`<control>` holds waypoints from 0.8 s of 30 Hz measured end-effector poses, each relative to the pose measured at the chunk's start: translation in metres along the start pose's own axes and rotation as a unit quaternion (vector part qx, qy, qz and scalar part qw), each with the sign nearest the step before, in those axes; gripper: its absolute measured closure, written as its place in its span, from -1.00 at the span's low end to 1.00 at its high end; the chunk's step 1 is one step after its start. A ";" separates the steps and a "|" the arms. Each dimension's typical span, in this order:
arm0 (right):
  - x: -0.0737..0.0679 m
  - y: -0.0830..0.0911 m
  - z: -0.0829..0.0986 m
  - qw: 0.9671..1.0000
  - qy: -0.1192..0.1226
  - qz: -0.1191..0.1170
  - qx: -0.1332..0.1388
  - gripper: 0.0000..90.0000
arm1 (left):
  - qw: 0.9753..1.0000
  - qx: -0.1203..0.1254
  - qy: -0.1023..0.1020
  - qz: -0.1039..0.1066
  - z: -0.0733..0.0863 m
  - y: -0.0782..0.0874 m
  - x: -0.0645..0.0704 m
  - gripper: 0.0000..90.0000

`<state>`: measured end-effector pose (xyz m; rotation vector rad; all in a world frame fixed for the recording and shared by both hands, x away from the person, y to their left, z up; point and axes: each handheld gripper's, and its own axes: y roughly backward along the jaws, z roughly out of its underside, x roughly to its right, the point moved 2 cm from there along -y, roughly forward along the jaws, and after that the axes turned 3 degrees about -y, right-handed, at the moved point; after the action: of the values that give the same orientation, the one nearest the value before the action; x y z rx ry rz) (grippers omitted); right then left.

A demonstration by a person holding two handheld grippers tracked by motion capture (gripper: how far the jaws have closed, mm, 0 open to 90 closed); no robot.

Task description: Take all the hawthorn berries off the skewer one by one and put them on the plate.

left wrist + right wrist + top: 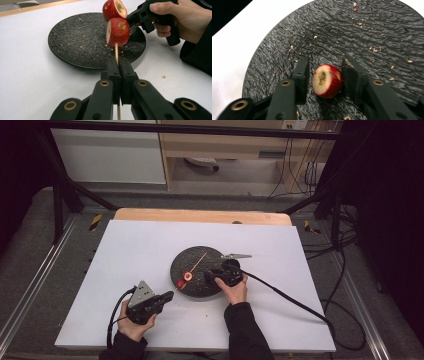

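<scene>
the left gripper (117, 65) is clenched on the skewer (116, 51), which carries one red fruit (118, 31). the right gripper (324, 72) stands released around a second fruit (327, 80) lying on the black plate (367, 32), at about 5 o'clock from the plate's centre. close squarely across the fruit's sides, leaving the cored hole clear for the skewer tip.

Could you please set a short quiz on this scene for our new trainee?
1. True or false: the left gripper is shut on the skewer.
2. In the right gripper view, where does the fruit piece lie?
A. On the white table cover, beside the plate
B. On the black plate, between the open jaws of the right gripper
C. Clamped tight in shut jaws, lifted off the plate
3. How many red fruit pieces show in the left gripper view?

Key: 1 true; 2 B; 3 two, one on the skewer and one beyond it.
</scene>
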<state>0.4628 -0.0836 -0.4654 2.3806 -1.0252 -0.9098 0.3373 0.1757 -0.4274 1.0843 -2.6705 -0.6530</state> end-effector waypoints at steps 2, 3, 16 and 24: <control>-0.001 0.003 -0.001 1.000 0.003 0.002 0.004 0.19 | 1.000 -0.001 0.000 0.000 0.000 0.000 0.000 0.97; -0.001 0.003 -0.001 1.000 0.003 0.002 0.004 0.19 | 1.000 -0.001 0.000 0.000 0.000 0.000 0.000 0.97; -0.023 0.043 -0.012 0.997 0.043 -0.031 0.053 -0.75 | 1.000 -0.003 -0.004 0.002 0.000 -0.001 0.002 0.97; -0.039 0.051 -0.005 0.994 0.036 -0.073 0.068 -0.78 | 1.000 -0.005 -0.009 0.005 0.000 -0.003 0.006 0.97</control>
<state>0.4212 -0.0874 -0.4166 2.6092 -0.9230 -0.8206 0.3348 0.1691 -0.4288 1.0677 -2.6827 -0.6768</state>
